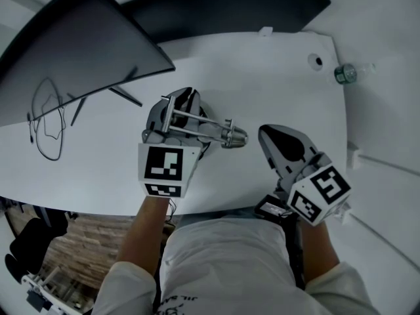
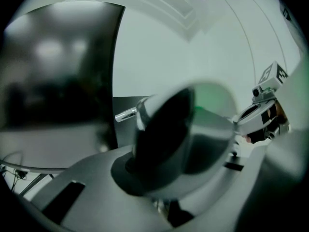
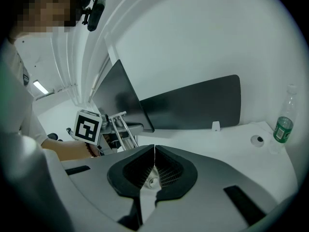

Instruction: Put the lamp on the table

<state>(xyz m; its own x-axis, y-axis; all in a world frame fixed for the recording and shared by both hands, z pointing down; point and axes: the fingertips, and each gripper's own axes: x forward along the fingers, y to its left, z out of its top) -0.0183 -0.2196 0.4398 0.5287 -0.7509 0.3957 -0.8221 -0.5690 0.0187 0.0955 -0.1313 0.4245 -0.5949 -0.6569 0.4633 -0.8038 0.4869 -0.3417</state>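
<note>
The lamp (image 1: 209, 130) is a metal desk lamp with thin silver rods and a small round head (image 1: 234, 136). It lies low over the white table (image 1: 262, 71), near its front edge. My left gripper (image 1: 176, 113) is shut on the lamp. In the left gripper view a dark round part of the lamp (image 2: 164, 139) fills the space between the jaws, blurred, with a silver rod (image 2: 125, 114) behind it. My right gripper (image 1: 269, 136) hangs to the right of the lamp head, apart from it. Its jaws (image 3: 154, 151) are shut and hold nothing.
A dark monitor (image 1: 65, 51) stands at the back left, with a looped cable (image 1: 46, 123) on the table under it. A dark panel (image 3: 193, 105) runs behind the table. A cable hole (image 1: 315, 61) and a plastic bottle (image 1: 344, 73) are at the far right corner.
</note>
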